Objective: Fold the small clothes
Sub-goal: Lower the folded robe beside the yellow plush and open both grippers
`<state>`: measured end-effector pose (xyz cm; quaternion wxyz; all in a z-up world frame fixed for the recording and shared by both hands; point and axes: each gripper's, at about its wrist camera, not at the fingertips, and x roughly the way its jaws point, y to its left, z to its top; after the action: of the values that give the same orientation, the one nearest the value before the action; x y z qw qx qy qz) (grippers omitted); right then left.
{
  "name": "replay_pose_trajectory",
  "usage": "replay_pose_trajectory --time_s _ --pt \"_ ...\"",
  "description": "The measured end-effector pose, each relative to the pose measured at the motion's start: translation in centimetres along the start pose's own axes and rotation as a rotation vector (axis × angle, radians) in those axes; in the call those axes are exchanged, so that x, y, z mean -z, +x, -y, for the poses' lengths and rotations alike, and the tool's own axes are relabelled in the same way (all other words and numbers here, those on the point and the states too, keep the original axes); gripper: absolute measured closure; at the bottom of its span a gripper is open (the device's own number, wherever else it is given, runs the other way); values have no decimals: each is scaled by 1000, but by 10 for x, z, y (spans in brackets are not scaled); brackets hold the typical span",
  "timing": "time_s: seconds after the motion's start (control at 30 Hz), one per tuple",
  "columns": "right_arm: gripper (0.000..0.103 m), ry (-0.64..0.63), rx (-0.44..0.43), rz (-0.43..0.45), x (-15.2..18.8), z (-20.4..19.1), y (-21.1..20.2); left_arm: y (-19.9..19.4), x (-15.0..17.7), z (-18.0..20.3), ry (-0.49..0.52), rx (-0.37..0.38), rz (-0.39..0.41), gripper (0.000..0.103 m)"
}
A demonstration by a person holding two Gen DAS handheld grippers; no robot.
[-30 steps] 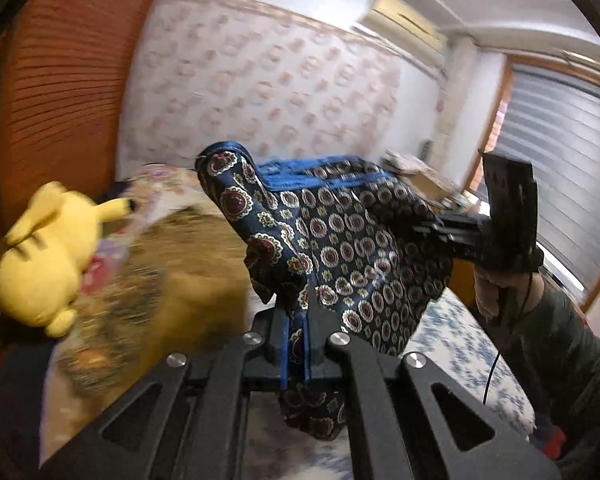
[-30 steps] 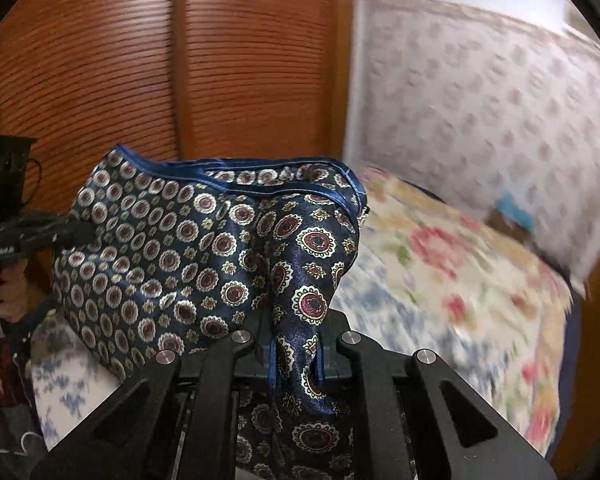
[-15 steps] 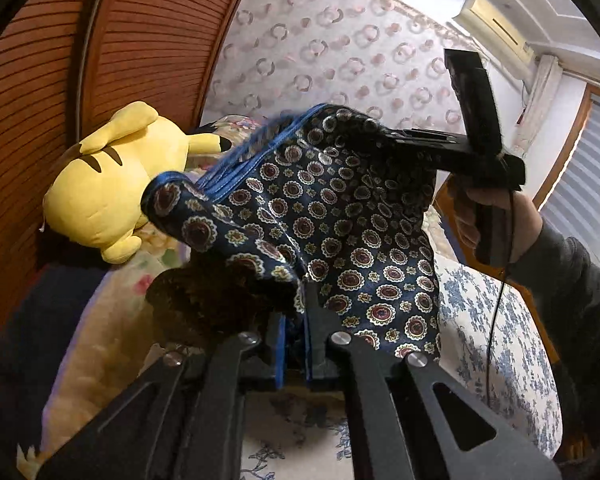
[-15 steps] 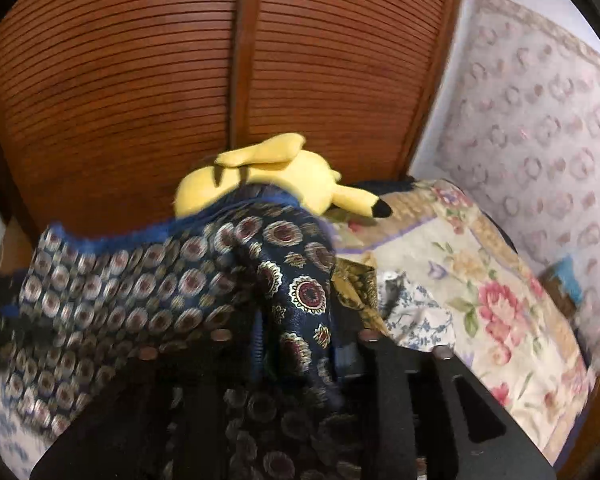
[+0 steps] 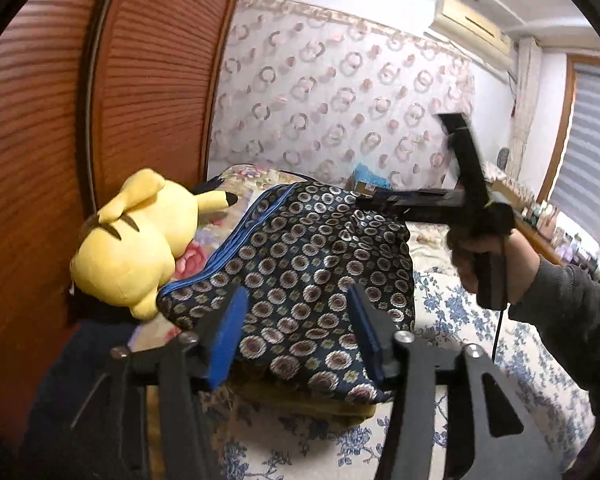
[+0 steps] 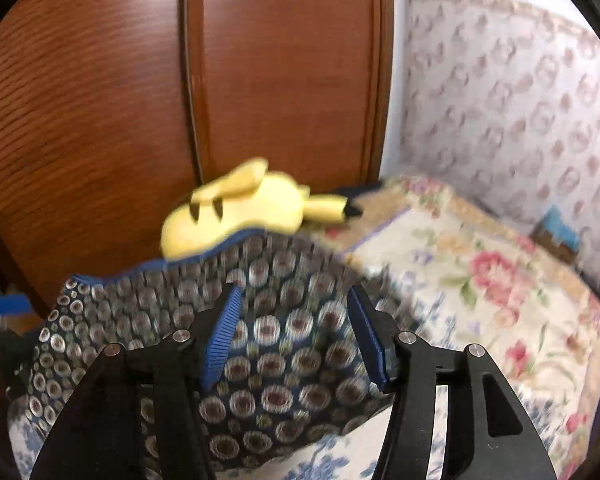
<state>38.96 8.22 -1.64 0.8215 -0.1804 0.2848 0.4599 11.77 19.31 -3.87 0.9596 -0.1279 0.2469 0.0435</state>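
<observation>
A navy garment (image 5: 308,280) with a circle pattern and a blue waistband lies folded on a pile on the bed; it also shows in the right wrist view (image 6: 236,320). My left gripper (image 5: 296,312) is open, its blue pads on either side of the garment's near edge, holding nothing. My right gripper (image 6: 294,320) is open too, just above the garment. In the left wrist view the right gripper (image 5: 384,202) hovers at the garment's far right corner, held by a hand.
A yellow plush toy (image 5: 140,240) lies by the wooden wardrobe doors (image 5: 100,120), just left of the garment. A mustard cloth (image 5: 320,404) lies under the garment. The bed has a blue-flowered sheet (image 5: 460,320) and a floral quilt (image 6: 480,280).
Both grippers held the garment up in the air, carried it toward the plush toy, laid it on the pile and opened. The garment now rests flat.
</observation>
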Motion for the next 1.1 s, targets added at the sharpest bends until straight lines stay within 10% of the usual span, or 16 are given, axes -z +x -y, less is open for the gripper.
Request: replay_pose_trajectory --time_s 0.27,0.5,1.1 --pt "45 64 -17 -55 13 18 43 53 24 4 25 -3 -182 48" --pt "42 87 8 -34 14 16 40 51 29 7 32 -31 -182 48" --pt "37 175 164 112 83 -39 -143 -16 16 78 174 1 -61 48"
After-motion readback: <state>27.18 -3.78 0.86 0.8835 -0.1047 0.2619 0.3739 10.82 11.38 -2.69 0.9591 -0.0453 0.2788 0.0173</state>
